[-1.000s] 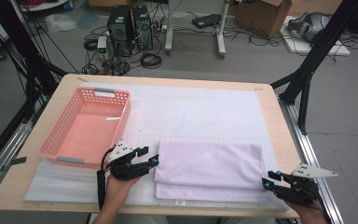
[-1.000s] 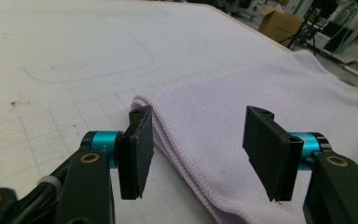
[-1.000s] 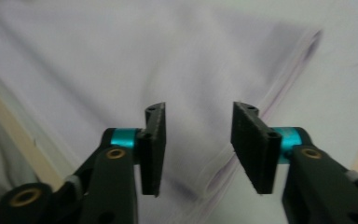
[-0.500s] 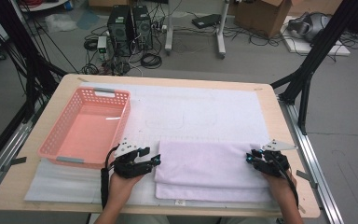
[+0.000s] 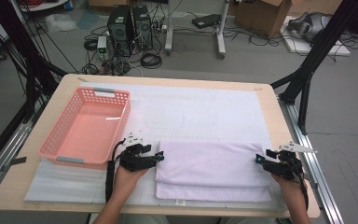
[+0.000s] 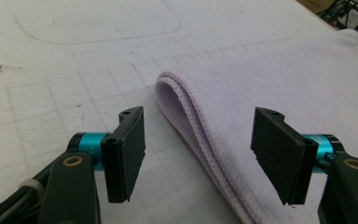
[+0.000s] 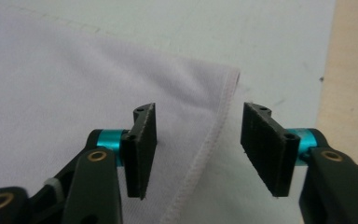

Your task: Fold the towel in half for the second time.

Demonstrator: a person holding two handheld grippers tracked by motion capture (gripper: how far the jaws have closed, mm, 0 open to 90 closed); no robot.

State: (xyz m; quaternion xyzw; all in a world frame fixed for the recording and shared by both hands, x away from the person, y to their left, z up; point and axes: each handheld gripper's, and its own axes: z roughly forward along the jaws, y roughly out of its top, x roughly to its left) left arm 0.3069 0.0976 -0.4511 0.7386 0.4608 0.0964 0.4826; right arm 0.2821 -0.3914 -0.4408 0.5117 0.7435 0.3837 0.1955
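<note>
High view shows both tongs, left tongs [image 5: 160, 156] and right tongs [image 5: 260, 159], just opened wide astride the folded towel [image 5: 212, 164] ends near the bench's front edge, gripping nothing, apparently to fold it.

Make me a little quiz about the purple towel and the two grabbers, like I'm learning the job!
1. True or false: the folded lilac cloth towel lies inside the pink plastic basket.
2. Which edge sits between the open left gripper pads: A) the folded, layered edge, B) a single stitched hem?
3. Fill in: the open right gripper straddles the towel's stitched ____ near a corner.

Key:
1. False; it lies on the white mat, beside the basket.
2. A.
3. Hem; the pads are not pressing it.
</note>
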